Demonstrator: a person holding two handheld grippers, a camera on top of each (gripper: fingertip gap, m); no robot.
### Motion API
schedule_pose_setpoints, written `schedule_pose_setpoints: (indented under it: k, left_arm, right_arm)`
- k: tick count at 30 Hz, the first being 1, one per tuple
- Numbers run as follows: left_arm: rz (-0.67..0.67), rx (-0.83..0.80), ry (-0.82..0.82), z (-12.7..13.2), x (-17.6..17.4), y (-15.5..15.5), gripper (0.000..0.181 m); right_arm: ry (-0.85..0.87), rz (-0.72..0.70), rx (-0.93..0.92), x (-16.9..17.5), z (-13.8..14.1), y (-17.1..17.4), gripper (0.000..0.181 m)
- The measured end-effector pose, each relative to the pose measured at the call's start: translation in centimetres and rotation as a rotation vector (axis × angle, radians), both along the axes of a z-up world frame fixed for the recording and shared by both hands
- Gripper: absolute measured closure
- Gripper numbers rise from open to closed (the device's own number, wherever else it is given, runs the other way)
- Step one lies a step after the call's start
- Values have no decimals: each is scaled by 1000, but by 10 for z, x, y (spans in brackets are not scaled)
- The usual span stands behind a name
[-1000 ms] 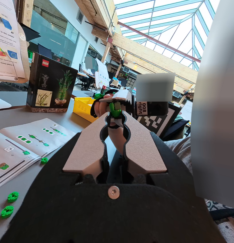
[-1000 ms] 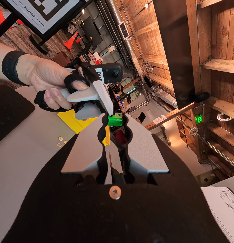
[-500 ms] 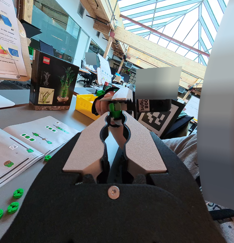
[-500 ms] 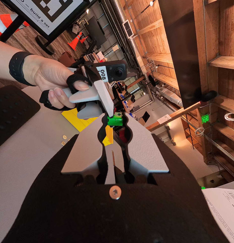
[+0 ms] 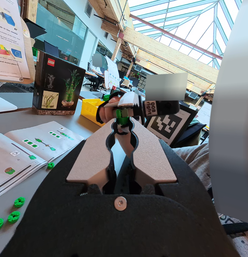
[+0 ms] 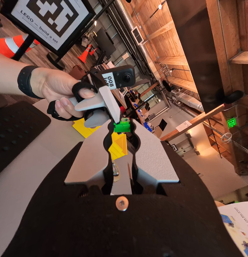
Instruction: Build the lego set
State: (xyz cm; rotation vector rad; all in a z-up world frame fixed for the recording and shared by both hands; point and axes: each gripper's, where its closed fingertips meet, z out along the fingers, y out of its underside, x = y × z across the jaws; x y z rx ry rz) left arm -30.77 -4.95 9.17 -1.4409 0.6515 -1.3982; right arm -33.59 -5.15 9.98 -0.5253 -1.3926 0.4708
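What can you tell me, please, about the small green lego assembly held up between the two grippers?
The green lego assembly is a short stack of small bright green plastic pieces with an olive-toned piece at one end. It is held in the air above the grey table, not resting on anything. The left gripper pinches one end at its fingertips and the right gripper pinches the other, so both clamp it from opposite sides.

Bright skylight, perhaps slight edge blur
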Motion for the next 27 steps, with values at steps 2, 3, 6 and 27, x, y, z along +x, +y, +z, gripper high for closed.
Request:
schedule_pose_setpoints:
  k: [2, 3, 6, 27]
  left_arm:
    - [0, 6, 10, 0, 1, -1, 168]
    - [1, 9, 15, 0, 1, -1, 168]
    - [-8, 3, 11, 0, 1, -2, 168]
    - [83, -67, 68, -13, -12, 18, 168]
  right_arm:
    - [13, -2, 11, 1, 1, 1, 156]
    - [8, -3, 22, 1, 1, 0, 157]
    - [-4, -13, 45, 1, 0, -1, 160]
    - [-109, -170, 183, -3, -11, 13, 152]
